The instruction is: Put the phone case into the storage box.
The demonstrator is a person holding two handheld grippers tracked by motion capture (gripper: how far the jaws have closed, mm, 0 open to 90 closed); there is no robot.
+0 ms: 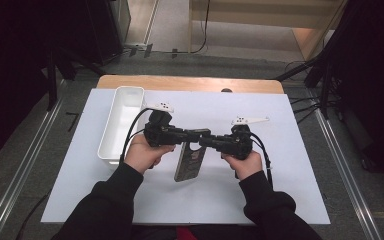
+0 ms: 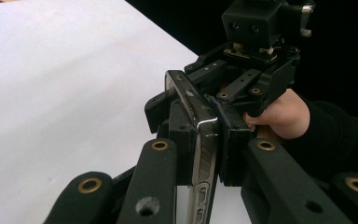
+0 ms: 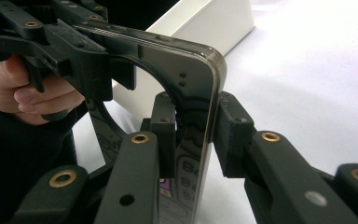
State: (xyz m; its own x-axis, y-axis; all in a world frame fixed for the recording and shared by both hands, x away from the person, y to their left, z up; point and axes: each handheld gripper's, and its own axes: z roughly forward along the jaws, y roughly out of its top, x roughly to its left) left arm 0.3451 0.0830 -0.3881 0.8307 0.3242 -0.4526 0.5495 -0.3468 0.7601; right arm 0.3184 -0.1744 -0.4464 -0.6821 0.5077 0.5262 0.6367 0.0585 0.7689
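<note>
Phone (image 1: pixel 187 162) top edge clamped by both grippers, above sheet (image 1: pixel 290 150).

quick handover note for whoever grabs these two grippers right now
Left gripper: shut on the dark glossy slab-shaped phone at its top edge.
Right gripper: shut on the same phone from the other side.
The phone hangs above the white sheet-covered table, at its middle.
The long white plastic bin stands at the left, with nothing visible in it.
Done: phone lifted. Left: probably placing it in the bin.
</note>
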